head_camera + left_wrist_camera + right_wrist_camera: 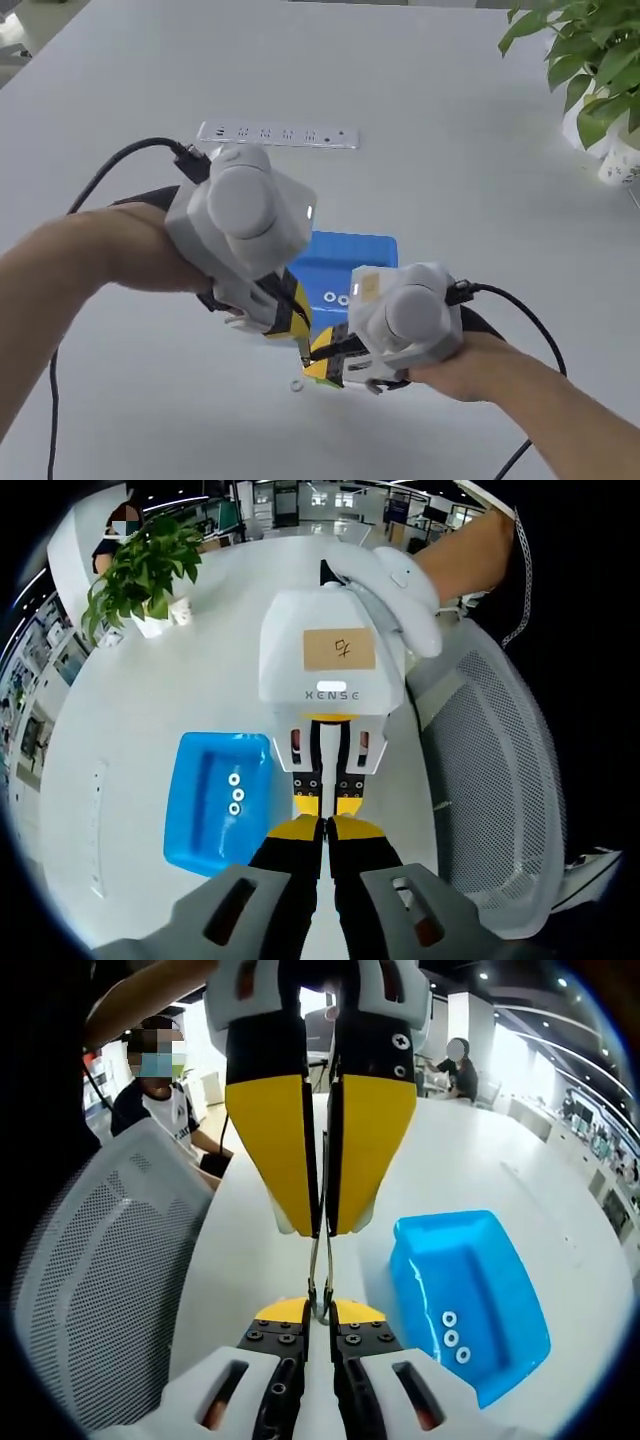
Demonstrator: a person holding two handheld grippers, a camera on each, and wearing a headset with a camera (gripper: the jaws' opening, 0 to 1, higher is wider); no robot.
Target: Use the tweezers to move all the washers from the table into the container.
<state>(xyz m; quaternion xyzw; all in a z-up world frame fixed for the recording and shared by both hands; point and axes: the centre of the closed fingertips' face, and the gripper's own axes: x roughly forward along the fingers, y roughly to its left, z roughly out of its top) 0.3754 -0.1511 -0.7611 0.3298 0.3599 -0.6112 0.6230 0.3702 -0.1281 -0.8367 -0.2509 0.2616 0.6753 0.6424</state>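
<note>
Both grippers meet nose to nose just in front of the blue container point(352, 252) on the white table point(450, 170). The left gripper point(327, 832) has its jaws pressed together on the tweezers point(321, 1260). The thin metal legs run out from between its yellow pads and straight down to the right gripper point(320, 1312). The right gripper's jaws are also drawn in tight, pinching the tweezers' far end.

Looking into the container from the left gripper view, there are three washers point(235, 793) lying in a short row on the blue floor, close together. One more washer point(296, 386) sits out on the table, just below the two grippers and apart from the container.

A power strip point(278, 135) lies further back, and there's a potted plant point(590, 70) at the table's far corner. A mesh chair point(490, 810) stands beside the table.
</note>
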